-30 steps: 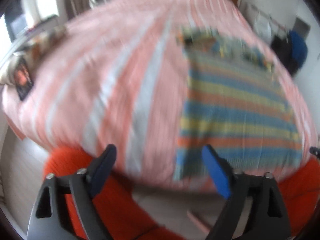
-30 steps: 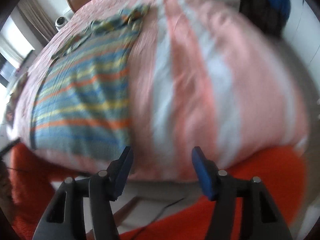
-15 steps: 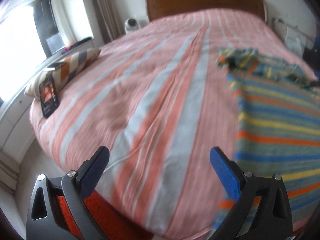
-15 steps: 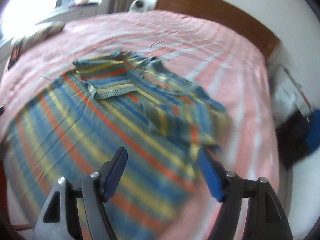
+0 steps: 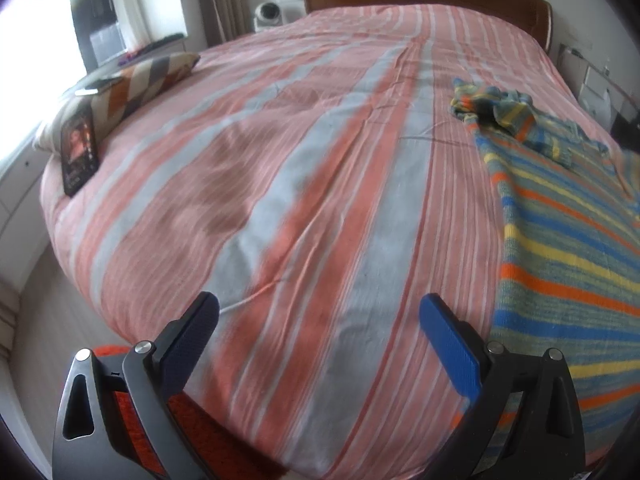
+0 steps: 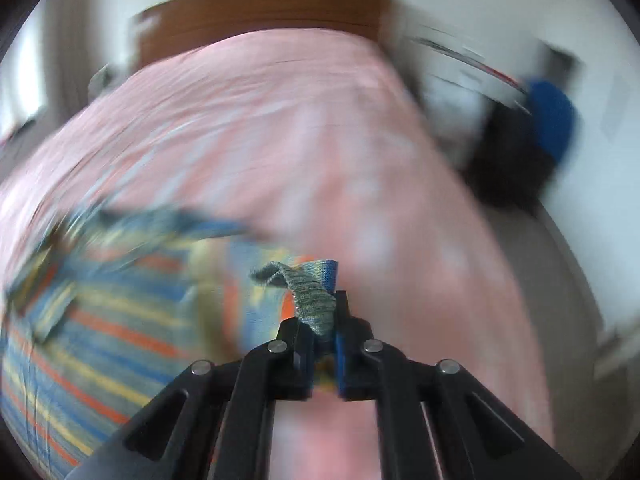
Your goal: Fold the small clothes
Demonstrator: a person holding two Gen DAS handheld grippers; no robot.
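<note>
Right wrist view: the right tool (image 6: 322, 320) is clamped on a knitted edge of the striped sweater (image 6: 100, 320), the fabric bunched up between the pads and rising out of them. The sweater itself lies spread on the bed (image 6: 300, 140), along its right side and reaching down to the foot edge, with a crumpled sleeve or collar part toward the headboard. The picture is smeared, so how deep the bite goes cannot be told; it looks like only a narrow strip of rib is caught.

In the left wrist view the left tool (image 5: 316, 344) stands wide with nothing between its pads, over bare bedspread near the foot edge, the sweater (image 5: 568, 248) just to its right.

The risks, as I judge them: a shallow pinch on loose knit may slip out when the edge is drawn across, dropping the fold halfway. With one side lifted and the other not pinned, the whole garment may drag over the bedspread or slide off the foot edge instead of folding. The bunched upper part could fold in crooked.
</note>
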